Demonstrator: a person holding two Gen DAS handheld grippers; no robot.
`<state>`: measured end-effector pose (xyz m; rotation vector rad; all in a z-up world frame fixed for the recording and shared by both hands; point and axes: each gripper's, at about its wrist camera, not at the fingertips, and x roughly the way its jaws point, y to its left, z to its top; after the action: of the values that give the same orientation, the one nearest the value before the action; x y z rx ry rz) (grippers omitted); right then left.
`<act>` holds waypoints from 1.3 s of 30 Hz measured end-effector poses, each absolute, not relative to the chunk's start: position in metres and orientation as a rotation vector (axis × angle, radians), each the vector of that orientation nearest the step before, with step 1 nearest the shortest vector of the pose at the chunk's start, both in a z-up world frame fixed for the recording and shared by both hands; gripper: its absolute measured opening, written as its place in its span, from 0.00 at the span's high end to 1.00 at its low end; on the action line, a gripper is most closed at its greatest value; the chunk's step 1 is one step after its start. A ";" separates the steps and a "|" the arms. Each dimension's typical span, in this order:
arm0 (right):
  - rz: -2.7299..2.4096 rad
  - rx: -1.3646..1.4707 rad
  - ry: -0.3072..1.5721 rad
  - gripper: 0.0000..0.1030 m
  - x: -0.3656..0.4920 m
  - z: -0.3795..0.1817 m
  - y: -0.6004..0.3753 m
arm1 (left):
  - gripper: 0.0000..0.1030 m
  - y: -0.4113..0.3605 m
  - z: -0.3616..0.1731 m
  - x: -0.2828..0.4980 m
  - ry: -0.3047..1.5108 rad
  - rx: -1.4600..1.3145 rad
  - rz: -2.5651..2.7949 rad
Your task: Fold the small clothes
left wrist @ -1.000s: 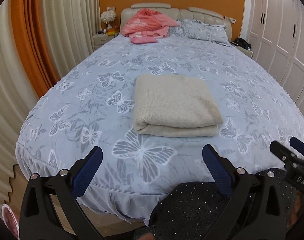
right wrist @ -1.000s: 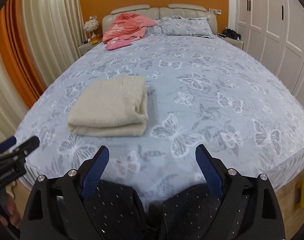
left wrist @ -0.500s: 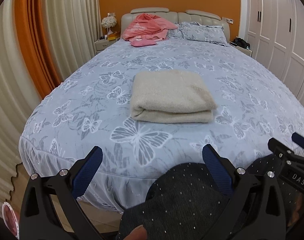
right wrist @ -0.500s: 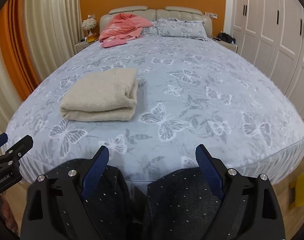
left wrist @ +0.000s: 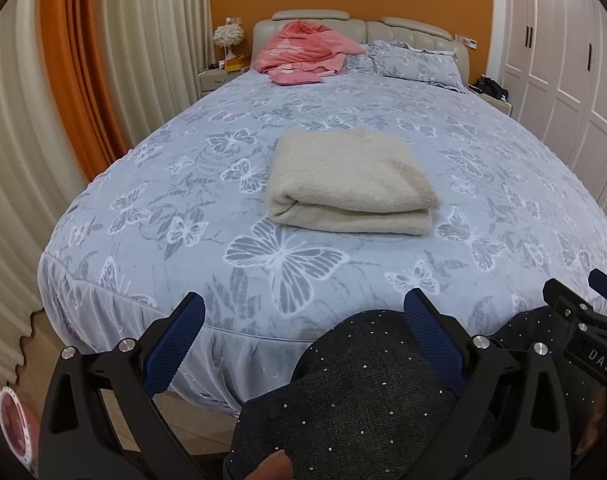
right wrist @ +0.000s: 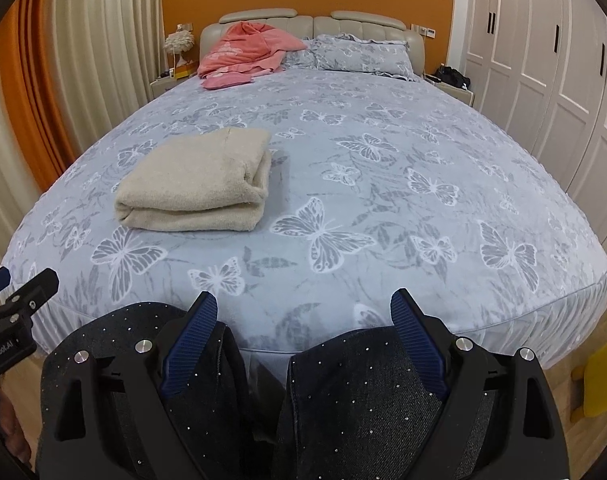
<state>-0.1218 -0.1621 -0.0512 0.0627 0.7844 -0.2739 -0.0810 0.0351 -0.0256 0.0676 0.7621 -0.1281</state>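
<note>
Cream terry cloth, folded into a thick rectangle (left wrist: 351, 184), lies on the butterfly-print bedspread (left wrist: 287, 264) toward its foot edge and left of its centre line, rolled fold facing the viewer.

Left wrist view: the left gripper (left wrist: 303, 336) hangs released, blue pads wide apart and holding nothing, off the foot edge of the bedspread above the person's dark trousers (left wrist: 367, 392). The folded cloth sits straight ahead of it, well apart, with bare bedspread between. The right gripper's tip shows at the right border.

Right wrist view: the right gripper (right wrist: 303, 328) is likewise released and empty, over the trousers at the foot edge. The folded cloth (right wrist: 199, 184) lies ahead and to its left, well apart. A heap of pink garments (right wrist: 247, 54) rests at the head edge, against the headboard and beside the pillows (right wrist: 359, 54).

Judged stage: this piece appears finished, both tools clear of it. The next move probably calls for reaching to the head edge for a pink garment and spreading it flat.
</note>
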 end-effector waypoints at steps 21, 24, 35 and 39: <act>-0.259 -0.071 0.779 0.16 -0.123 -0.055 -0.141 | 0.05 0.032 -0.024 -0.087 0.726 0.099 -0.120; -0.256 -0.073 0.778 0.16 -0.123 -0.055 -0.142 | 0.05 0.032 -0.024 -0.086 0.727 0.099 -0.119; -0.257 -0.069 0.776 0.16 -0.123 -0.055 -0.144 | 0.05 0.031 -0.023 -0.089 0.723 0.097 -0.130; -0.254 -0.070 0.776 0.16 -0.122 -0.056 -0.145 | 0.05 0.028 -0.022 -0.091 0.721 0.102 -0.131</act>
<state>-0.1222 -0.1454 -0.0556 -0.0703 0.7764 -0.2543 -0.0909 0.0282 -0.0224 0.1021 0.7209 -0.1312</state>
